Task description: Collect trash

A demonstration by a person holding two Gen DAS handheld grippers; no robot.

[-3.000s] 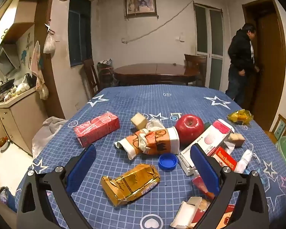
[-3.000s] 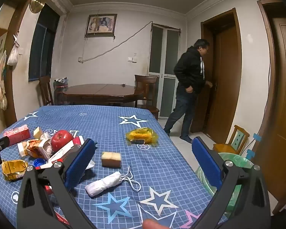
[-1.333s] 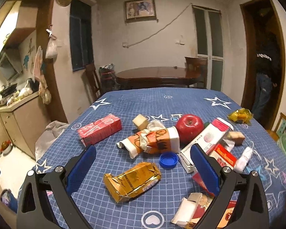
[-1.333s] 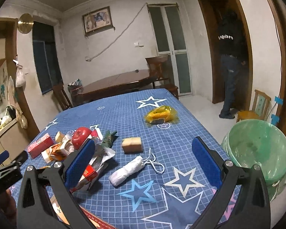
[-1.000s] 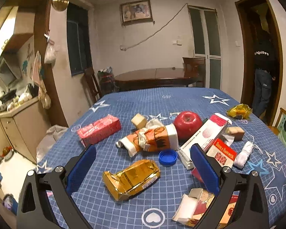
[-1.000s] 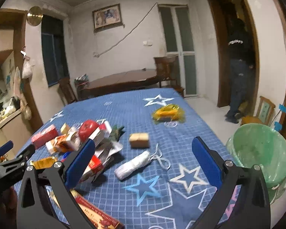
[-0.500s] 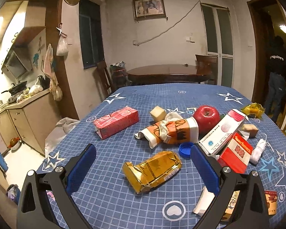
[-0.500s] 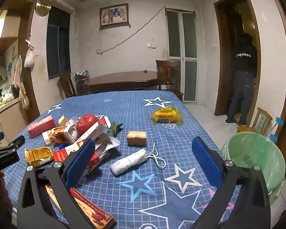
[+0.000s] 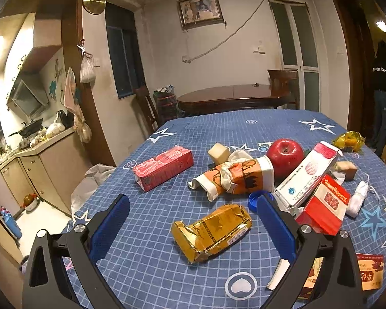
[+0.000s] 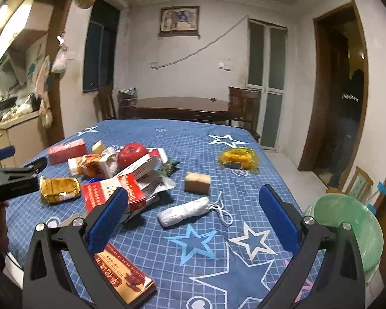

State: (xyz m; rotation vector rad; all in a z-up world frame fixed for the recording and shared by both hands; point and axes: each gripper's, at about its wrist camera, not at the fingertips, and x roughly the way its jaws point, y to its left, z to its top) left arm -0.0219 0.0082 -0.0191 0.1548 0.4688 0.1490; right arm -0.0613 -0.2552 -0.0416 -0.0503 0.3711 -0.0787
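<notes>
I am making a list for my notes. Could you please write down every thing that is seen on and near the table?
gold foil pack: 1, gold, near edge, before the left gripper
pink carton: 1, pink-red, left side
crushed paper cup: 1, orange and white, centre
bottle cap: 1, blue, beside the cup
apple: 1, red, behind the cup
white box: 1, white and red, right of apple
red box: 1, red, against the white box
face mask: 1, white, rolled, right side
yellow wrapper: 1, yellow, far right
bin: 1, green, on the floor
left gripper: jaws open
right gripper: jaws open
</notes>
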